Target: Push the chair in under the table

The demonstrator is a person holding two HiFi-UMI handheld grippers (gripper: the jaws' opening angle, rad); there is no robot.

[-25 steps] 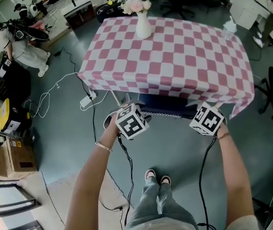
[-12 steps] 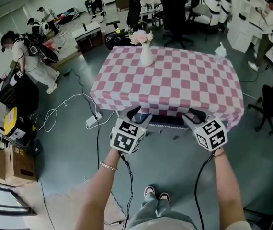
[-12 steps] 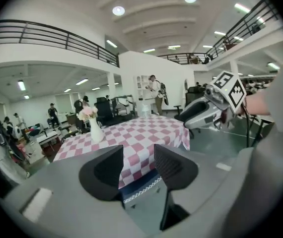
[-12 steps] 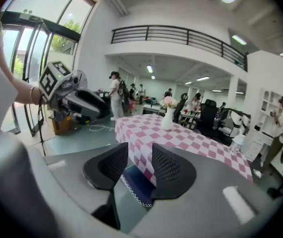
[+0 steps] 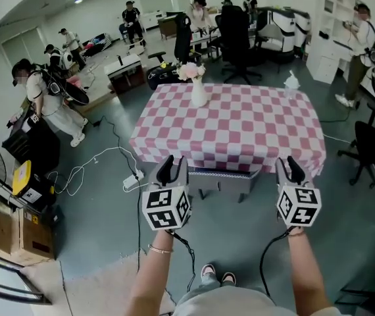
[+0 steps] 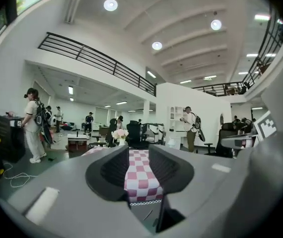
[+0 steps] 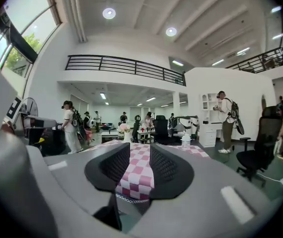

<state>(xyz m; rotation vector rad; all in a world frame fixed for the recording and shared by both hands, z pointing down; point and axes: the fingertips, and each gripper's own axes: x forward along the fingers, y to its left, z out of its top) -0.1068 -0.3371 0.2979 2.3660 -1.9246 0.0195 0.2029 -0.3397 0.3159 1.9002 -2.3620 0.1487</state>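
Chair (image 5: 220,179) sits tucked under near edge of the checked-cloth table (image 5: 253,127). 1 white vase (image 5: 199,95) holding pink flowers (image 5: 191,72) stands upright toward the far side of the top. Left gripper (image 5: 173,169) and right gripper (image 5: 289,170) are held level in front of the table, clear of the chair, each with 2 jaws apart and nothing between, both just been closing slightly.

Bright, even light comes from round ceiling lamps (image 6: 110,4) and from a window (image 7: 13,53) high on the left. Shadows on the floor (image 5: 95,196) are faint. Both gripper views bend straight lines and darken to black at the corners. The near fingers (image 6: 106,171) are blurred, while the far room is sharp.
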